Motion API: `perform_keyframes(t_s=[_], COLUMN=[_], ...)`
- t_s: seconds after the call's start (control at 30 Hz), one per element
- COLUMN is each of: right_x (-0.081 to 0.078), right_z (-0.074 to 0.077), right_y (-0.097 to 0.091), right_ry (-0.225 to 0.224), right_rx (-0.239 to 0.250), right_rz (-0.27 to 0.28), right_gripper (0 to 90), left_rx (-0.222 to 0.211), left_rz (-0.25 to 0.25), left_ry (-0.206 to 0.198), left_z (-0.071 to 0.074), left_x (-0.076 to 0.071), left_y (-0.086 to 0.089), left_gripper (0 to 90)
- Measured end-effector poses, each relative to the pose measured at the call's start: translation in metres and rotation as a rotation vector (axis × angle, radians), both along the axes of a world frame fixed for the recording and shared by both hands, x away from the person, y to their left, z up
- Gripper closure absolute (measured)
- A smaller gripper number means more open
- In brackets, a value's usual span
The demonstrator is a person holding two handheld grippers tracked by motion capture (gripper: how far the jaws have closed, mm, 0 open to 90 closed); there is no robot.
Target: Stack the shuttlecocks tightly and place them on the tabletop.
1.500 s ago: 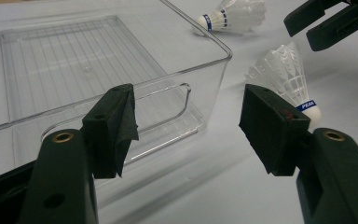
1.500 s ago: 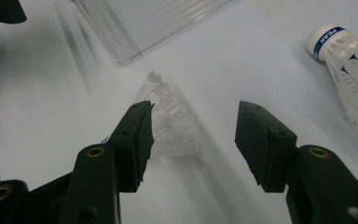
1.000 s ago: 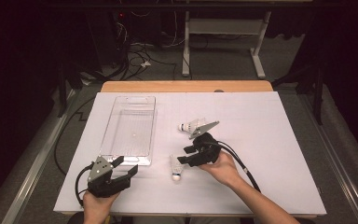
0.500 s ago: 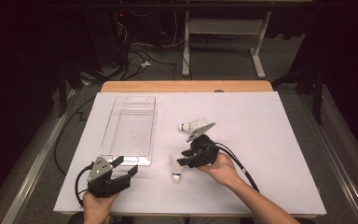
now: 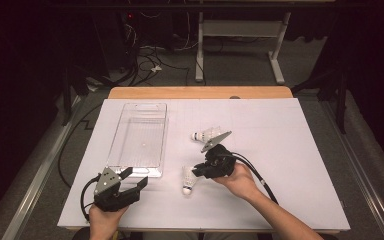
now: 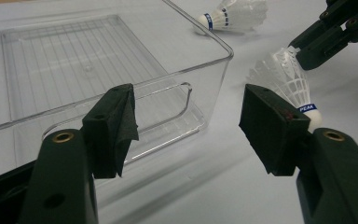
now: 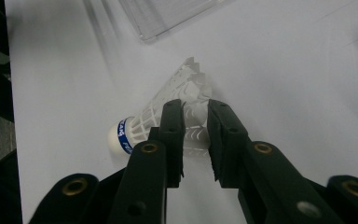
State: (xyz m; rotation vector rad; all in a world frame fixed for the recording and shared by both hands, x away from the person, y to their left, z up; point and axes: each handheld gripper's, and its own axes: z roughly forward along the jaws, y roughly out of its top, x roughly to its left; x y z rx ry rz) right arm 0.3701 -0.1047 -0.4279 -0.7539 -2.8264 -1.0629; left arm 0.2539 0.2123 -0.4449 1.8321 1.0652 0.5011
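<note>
The clear tray was empty and both shuttlecocks lay on the white surface, so nothing was binned yet. The right gripper had just been closing its jaws on the nearer shuttlecock's white skirt at the tray's 4 o'clock; the second shuttlecock lay at 3 o'clock. The left gripper hung idle, jaws apart.

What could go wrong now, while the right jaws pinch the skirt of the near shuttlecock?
1. The right gripper, whose jaws have just been closing, pinches the near shuttlecock by its thin skirt; that may crush or bend it.
2. The grip sits far from the cork, so it may tilt or slip when lifted toward the bin.
</note>
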Motion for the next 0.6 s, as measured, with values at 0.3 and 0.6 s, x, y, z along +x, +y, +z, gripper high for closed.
perform_keyframes(t_s=[0.3,0.6], right_x=[-0.0006,-0.0011], right_z=[0.0007,0.0028], right_y=[-0.0007,-0.0032], right_ry=[0.007,0.018], right_rx=[-0.003,0.011], right_rz=[0.021,0.039], right_gripper=[88.4,90.0], left_rx=[-0.002,-0.002], left_rz=[-0.001,0.000], left_ry=[0.002,0.002], left_z=[-0.0001,-0.0001], left_x=[0.0004,0.0004], left_y=[0.0004,0.0003], left_gripper=[36.8,36.8])
